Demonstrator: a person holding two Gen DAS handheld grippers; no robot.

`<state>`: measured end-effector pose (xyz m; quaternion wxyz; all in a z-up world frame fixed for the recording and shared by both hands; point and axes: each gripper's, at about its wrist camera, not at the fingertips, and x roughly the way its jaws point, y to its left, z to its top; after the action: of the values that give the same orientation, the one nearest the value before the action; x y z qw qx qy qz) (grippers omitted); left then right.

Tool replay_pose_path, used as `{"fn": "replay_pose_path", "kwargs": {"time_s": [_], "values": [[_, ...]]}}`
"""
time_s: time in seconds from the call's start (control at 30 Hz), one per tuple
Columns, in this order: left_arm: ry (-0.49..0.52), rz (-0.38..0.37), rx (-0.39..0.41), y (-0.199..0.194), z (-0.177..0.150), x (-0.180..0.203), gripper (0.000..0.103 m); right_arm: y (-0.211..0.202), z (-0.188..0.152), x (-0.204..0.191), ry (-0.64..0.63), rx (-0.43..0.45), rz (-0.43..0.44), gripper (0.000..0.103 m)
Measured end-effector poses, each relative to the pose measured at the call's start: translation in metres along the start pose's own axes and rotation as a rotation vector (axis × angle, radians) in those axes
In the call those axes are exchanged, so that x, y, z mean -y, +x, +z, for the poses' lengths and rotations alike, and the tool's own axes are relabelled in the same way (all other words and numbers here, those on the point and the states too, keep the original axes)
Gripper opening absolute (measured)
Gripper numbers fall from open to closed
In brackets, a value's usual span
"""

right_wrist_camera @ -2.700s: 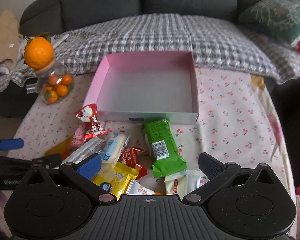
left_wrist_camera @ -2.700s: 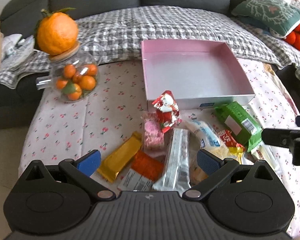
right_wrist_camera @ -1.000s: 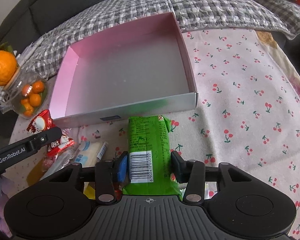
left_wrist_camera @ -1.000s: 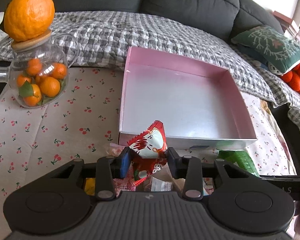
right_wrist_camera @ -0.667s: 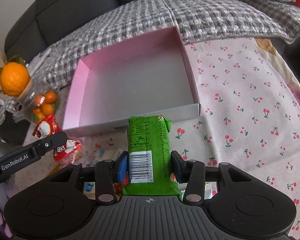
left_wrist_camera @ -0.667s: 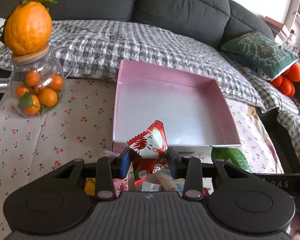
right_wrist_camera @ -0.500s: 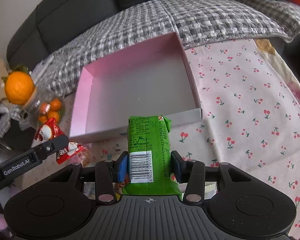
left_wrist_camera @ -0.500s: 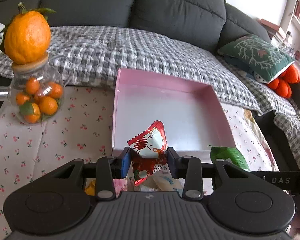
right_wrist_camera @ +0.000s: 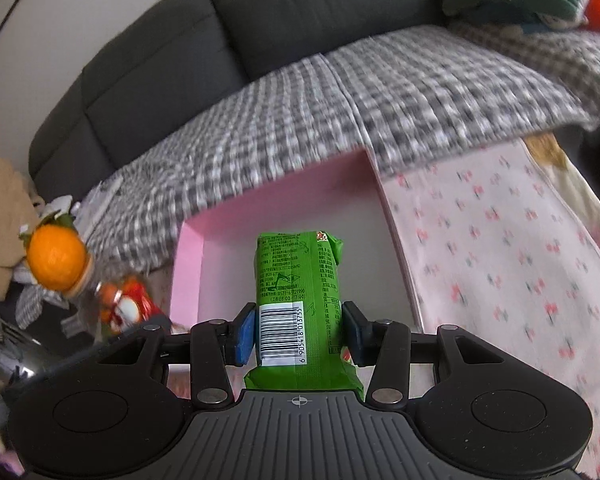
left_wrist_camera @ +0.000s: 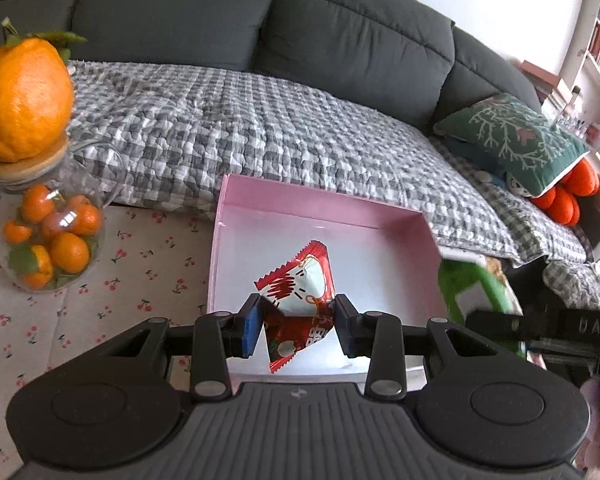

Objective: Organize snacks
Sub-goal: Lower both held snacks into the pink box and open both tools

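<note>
My left gripper [left_wrist_camera: 296, 326] is shut on a red and white candy packet [left_wrist_camera: 300, 300] and holds it in the air over the front part of the pink box [left_wrist_camera: 320, 210]. My right gripper [right_wrist_camera: 299, 334] is shut on a green snack pack [right_wrist_camera: 298, 292] with a barcode label, held over the front of the same pink box [right_wrist_camera: 190, 264]. In the left wrist view the green pack [left_wrist_camera: 472, 284] shows at the box's right side. In the right wrist view the red packet [right_wrist_camera: 126, 306] shows blurred at the left. The box looks empty inside.
A glass jar of small oranges [left_wrist_camera: 46, 244] with a big orange [left_wrist_camera: 22, 96] on its lid stands left of the box on the cherry-print cloth [left_wrist_camera: 140, 264]. Behind is a grey sofa with a checked blanket [left_wrist_camera: 260, 128] and a green cushion [left_wrist_camera: 516, 136].
Both grippers closed on their snacks, lifted them off the pile and carried them forward over the pink box. The right wrist view is now blurred from motion.
</note>
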<state>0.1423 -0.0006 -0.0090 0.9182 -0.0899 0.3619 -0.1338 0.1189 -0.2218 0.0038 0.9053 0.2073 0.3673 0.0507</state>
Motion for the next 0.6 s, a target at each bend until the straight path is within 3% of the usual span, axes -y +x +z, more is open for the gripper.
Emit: {"fn": "replay_pose_path", "kwargs": {"time_s": [0.27, 0.6], "values": [[0.048, 0.068, -0.009, 0.021, 0.001, -0.001, 0.035, 0.05, 0.005, 0.01, -0.035, 0.046, -0.009, 0.044], [0.099, 0.115, -0.033, 0.037, -0.007, 0.003, 0.036, 0.079, -0.003, 0.012, -0.058, 0.002, -0.055, 0.044]]}}
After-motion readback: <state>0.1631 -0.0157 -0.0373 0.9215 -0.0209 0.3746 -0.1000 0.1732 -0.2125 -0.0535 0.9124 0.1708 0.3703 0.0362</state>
